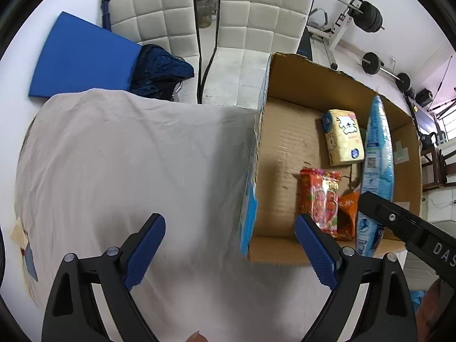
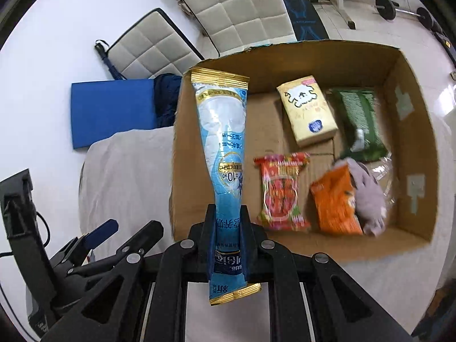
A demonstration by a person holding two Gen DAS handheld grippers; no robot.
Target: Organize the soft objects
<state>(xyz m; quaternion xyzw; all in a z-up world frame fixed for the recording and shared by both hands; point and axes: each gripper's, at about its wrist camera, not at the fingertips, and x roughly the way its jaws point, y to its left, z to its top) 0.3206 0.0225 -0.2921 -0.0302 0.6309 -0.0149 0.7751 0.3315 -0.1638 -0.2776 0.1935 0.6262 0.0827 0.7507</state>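
Note:
My right gripper (image 2: 228,216) is shut on a long blue and white pouch (image 2: 222,136) with gold ends, held over the left side of an open cardboard box (image 2: 410,114). The pouch also shows in the left wrist view (image 1: 379,154). In the box lie a yellow tissue pack (image 2: 306,108), a green pack (image 2: 362,122), a red snack bag (image 2: 282,191), an orange bag (image 2: 336,199) and a grey cloth (image 2: 370,196). My left gripper (image 1: 228,253) is open and empty above the white cloth (image 1: 128,156), left of the box (image 1: 285,148).
Two white padded chairs (image 1: 250,28) stand behind the table. A blue mat (image 1: 82,57) and a dark blue garment (image 1: 159,71) lie at the back left. Weight equipment (image 1: 367,17) stands at the far right.

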